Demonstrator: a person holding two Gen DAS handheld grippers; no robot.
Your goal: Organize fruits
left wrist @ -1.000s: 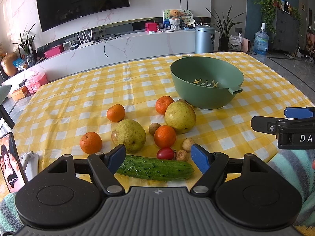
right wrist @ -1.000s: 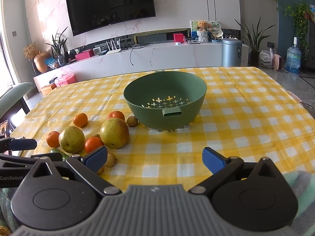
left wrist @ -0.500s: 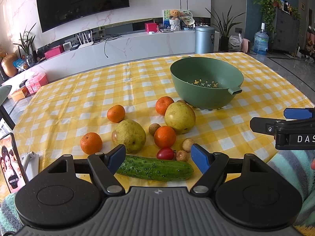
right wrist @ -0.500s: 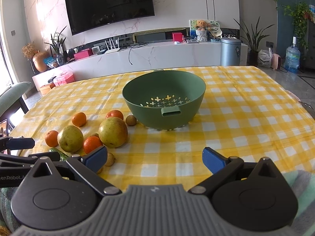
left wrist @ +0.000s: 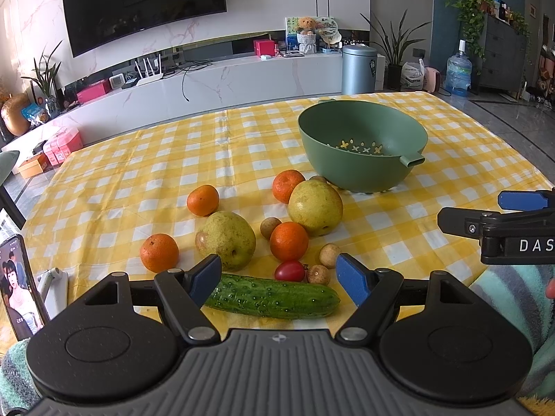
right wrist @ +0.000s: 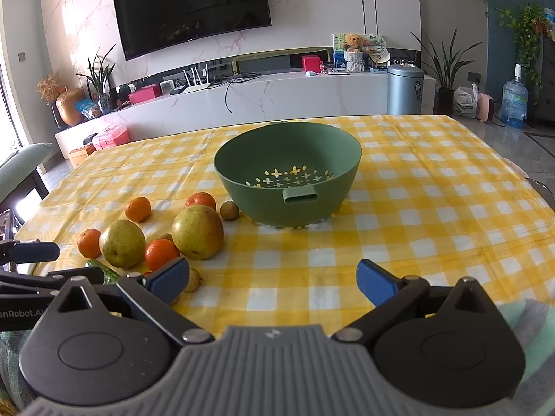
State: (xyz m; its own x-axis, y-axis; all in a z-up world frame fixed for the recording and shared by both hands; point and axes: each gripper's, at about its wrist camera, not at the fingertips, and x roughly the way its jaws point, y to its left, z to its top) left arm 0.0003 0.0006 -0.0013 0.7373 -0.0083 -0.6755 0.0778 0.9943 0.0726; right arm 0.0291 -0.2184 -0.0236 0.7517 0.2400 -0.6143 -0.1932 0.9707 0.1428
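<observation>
On the yellow checked tablecloth (left wrist: 104, 187), oranges, pears and small fruits (left wrist: 288, 239) lie loose at 9 o'clock of the empty green perforated plastic bowl (right wrist: 312, 159) | step: first pick not begun; next needs a reach onto one fruit | left gripper (left wrist: 279, 279) and right gripper (right wrist: 272, 277) level, low, jaws spread, empty.

Tablecloth (left wrist: 138, 180): yellow-and-white check. Colander bowl (right wrist: 288, 159): matte sage green, flower-shaped holes showing yellow. Tangerines (left wrist: 203, 200): bright orange. Two pears (left wrist: 227, 235): yellow-green, brown speckling. Cucumber (left wrist: 274, 296): dark green, pale bumps. Cherry tomato (left wrist: 289, 271): glossy red. Longans (left wrist: 329, 255): tan-brown. Left gripper (left wrist: 279, 279): black body, grey ribbed centre, blue pads (left wrist: 350, 279). Right gripper (right wrist: 272, 279): same black, grey and blue.
</observation>
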